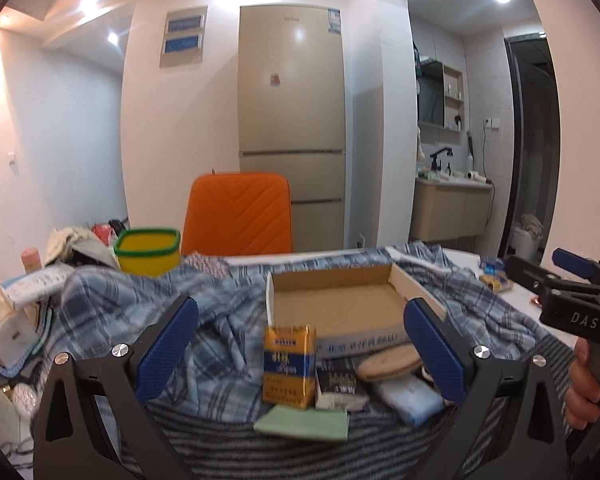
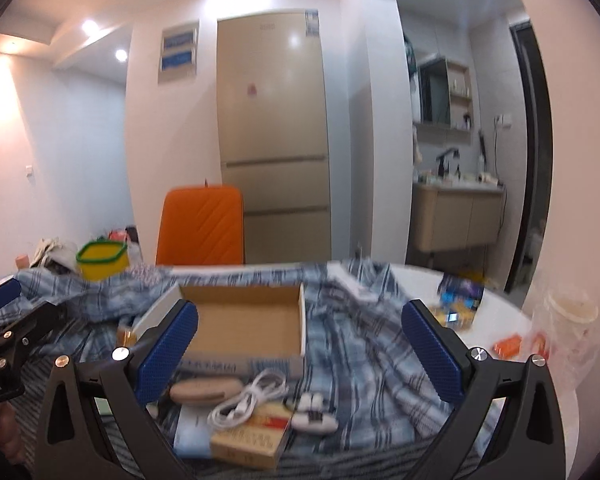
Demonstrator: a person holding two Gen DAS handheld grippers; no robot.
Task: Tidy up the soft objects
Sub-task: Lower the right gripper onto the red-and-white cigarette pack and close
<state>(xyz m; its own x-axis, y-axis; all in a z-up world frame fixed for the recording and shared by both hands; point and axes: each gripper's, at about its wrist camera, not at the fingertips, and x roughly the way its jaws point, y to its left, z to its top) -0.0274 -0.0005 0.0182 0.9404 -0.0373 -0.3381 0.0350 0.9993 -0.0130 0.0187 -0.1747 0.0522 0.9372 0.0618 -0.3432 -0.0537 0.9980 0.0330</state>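
An open cardboard box (image 1: 336, 300) (image 2: 244, 320) lies empty on a blue plaid cloth (image 1: 112, 300) (image 2: 352, 340). In front of it stand a yellow packet (image 1: 288, 364), a black and white small box (image 1: 338, 388), a tan oval case (image 1: 388, 364) (image 2: 204, 390), a light blue soft pack (image 1: 408, 396) and a green pad (image 1: 304, 422). The right wrist view also shows a white cable (image 2: 248, 400), white earbuds (image 2: 314, 414) and a tan carton (image 2: 248, 444). My left gripper (image 1: 300, 344) is open and empty above these. My right gripper (image 2: 300, 348) is open and empty.
A yellow tub with a green rim (image 1: 148, 250) (image 2: 102, 260) stands at the back left beside clutter. An orange chair (image 1: 238, 214) stands behind the table. Snack packets (image 2: 456, 308) and a plastic cup (image 2: 568, 320) sit on the white table at the right.
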